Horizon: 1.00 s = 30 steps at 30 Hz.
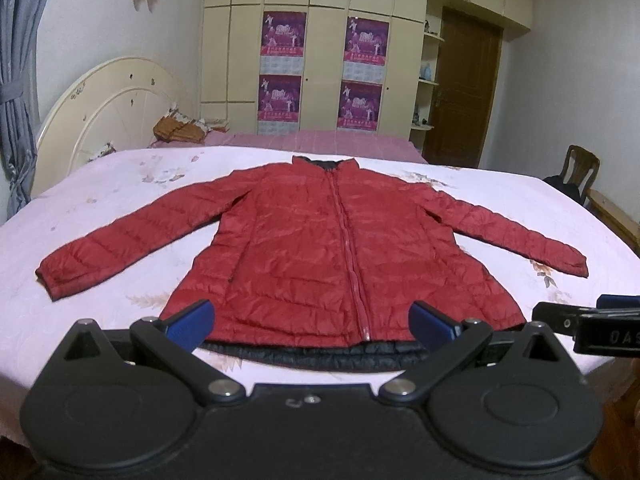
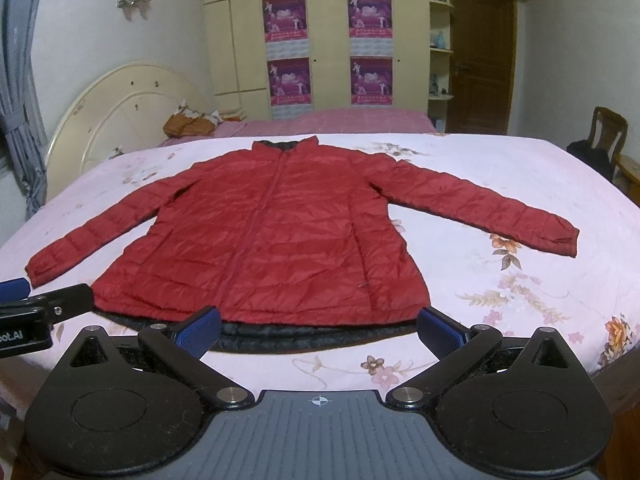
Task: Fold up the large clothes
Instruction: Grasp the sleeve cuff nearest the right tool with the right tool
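A red quilted puffer jacket [image 1: 320,248] lies flat and zipped on the bed, front up, both sleeves spread out to the sides, its black lining showing along the hem. It also shows in the right wrist view [image 2: 264,240]. My left gripper [image 1: 312,326] is open and empty, its blue pads just above the near hem. My right gripper [image 2: 320,330] is open and empty, also at the near hem. Each gripper shows at the edge of the other's view.
The bed has a pink floral sheet [image 2: 500,280] and a cream headboard [image 1: 100,112] at the left. A wardrobe with posters [image 1: 320,68] stands behind. A wooden chair [image 2: 604,136] and a brown door [image 1: 460,92] are at the right.
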Tool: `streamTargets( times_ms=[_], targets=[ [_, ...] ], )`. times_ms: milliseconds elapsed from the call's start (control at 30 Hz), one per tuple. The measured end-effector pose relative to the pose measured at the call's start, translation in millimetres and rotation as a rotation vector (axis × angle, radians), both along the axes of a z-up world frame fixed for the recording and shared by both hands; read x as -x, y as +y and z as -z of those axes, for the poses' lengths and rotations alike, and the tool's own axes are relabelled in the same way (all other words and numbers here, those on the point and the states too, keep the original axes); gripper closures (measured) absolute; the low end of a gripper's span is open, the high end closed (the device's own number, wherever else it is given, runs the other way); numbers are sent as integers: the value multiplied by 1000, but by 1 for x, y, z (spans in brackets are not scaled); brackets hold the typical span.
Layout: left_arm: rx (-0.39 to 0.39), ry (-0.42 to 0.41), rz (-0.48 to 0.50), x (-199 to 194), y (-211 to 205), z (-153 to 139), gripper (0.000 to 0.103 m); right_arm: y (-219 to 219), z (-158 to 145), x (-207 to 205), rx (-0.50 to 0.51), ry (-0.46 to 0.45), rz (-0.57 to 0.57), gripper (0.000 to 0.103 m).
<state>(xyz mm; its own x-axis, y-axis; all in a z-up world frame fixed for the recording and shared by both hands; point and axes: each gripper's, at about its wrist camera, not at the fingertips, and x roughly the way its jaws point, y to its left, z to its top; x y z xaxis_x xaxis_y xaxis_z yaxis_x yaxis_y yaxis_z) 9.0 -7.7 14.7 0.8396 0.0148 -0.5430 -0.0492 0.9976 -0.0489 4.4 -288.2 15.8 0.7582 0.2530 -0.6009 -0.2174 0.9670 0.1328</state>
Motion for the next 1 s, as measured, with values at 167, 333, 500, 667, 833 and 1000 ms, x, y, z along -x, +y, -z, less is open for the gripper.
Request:
streamTargets(
  times_ms=[167, 333, 500, 667, 833, 1000],
  targets=[
    [-3, -19, 7, -21, 2, -1, 0, -8, 6, -18, -10, -5, 40, 0],
    [11, -32, 8, -52, 10, 1, 0, -22, 10, -48, -31, -12, 108, 0],
    [71, -38, 45, -89, 18, 9, 0, -39, 15, -82, -39, -16, 178, 0],
    [114, -50, 95, -134, 24, 12, 0, -60, 18, -126, -39, -32, 263, 0],
    [119, -47, 111, -177, 32, 16, 0, -94, 23, -160, -72, -57, 396, 0],
    [105, -14, 125, -208, 25, 26, 0, -137, 34, -181, -120, -66, 531, 1]
  ],
)
